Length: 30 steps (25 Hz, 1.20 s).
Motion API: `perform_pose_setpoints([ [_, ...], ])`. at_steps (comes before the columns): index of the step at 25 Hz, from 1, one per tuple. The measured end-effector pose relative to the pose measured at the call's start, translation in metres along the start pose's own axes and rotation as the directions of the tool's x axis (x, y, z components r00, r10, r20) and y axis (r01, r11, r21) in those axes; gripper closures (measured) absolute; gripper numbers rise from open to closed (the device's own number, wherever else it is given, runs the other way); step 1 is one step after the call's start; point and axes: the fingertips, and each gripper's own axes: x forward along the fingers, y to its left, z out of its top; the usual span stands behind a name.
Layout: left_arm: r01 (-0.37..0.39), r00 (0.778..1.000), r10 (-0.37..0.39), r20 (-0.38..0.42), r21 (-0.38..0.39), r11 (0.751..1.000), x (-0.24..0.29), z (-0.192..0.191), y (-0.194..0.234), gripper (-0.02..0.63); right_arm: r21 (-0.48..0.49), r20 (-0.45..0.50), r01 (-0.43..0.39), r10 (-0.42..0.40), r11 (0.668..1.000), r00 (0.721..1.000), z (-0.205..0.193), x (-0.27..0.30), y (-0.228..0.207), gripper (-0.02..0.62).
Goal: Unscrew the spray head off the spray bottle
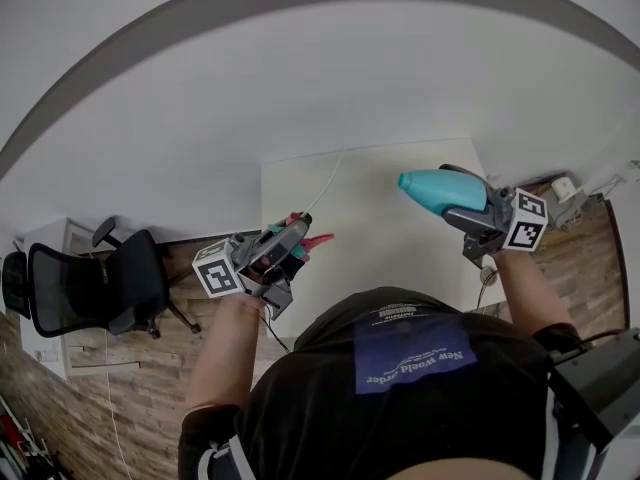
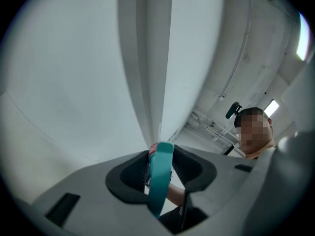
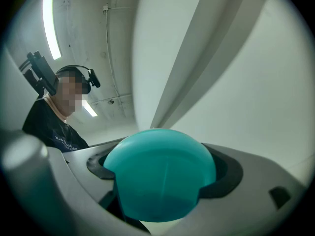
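In the head view my left gripper [image 1: 288, 238] is shut on the spray head [image 1: 310, 239], a teal part with a red trigger pointing right. My right gripper [image 1: 472, 204] is shut on the teal spray bottle [image 1: 432, 189], held sideways with one end pointing left. Head and bottle are well apart, both held in the air above the table. In the left gripper view the teal spray head [image 2: 160, 183] stands between the dark pads [image 2: 130, 177]. The bottle's rounded teal end [image 3: 160, 173] fills the jaws in the right gripper view.
A white table [image 1: 380, 248] lies below, with a thin cable [image 1: 326, 182] across its far edge. A black office chair [image 1: 90, 288] stands on the wooden floor at the left. A small white object [image 1: 566, 187] sits at the right.
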Motion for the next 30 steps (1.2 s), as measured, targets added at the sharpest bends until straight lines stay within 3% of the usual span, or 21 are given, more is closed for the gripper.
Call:
perform_pose_setpoints([
  [5,-0.058,0.994,0.048,0.099,0.092,0.994,-0.006,0.012,0.007,0.453,0.036,0.016,0.047,-0.047,0.998,0.999,-0.005,-0.003,-0.009,0.143],
  [13,-0.155,0.984,0.127,0.122,0.256,0.954,-0.006,0.017,0.014,0.453,0.056,0.016,0.068,-0.069,0.996,0.997,-0.013,0.002,-0.012,0.143],
  [19,-0.238,0.970,0.228,0.077,0.456,0.857,-0.007,0.004,0.020,0.453,0.105,0.021,0.139,-0.142,0.985,0.990,-0.020,-0.001,-0.027,0.143],
  [25,-0.268,0.948,0.317,0.042,0.644,0.716,-0.005,-0.009,0.027,0.453,0.135,0.049,0.186,-0.194,0.973,0.980,-0.017,-0.004,-0.038,0.143],
  [27,-0.271,0.947,0.318,0.050,0.657,0.704,-0.006,-0.010,0.027,0.453,0.137,0.049,0.195,-0.203,0.971,0.978,-0.018,-0.005,-0.039,0.143],
  [30,-0.276,0.946,0.319,0.055,0.651,0.707,-0.007,-0.011,0.029,0.453,0.136,0.053,0.197,-0.206,0.971,0.977,-0.018,-0.004,-0.039,0.143],
])
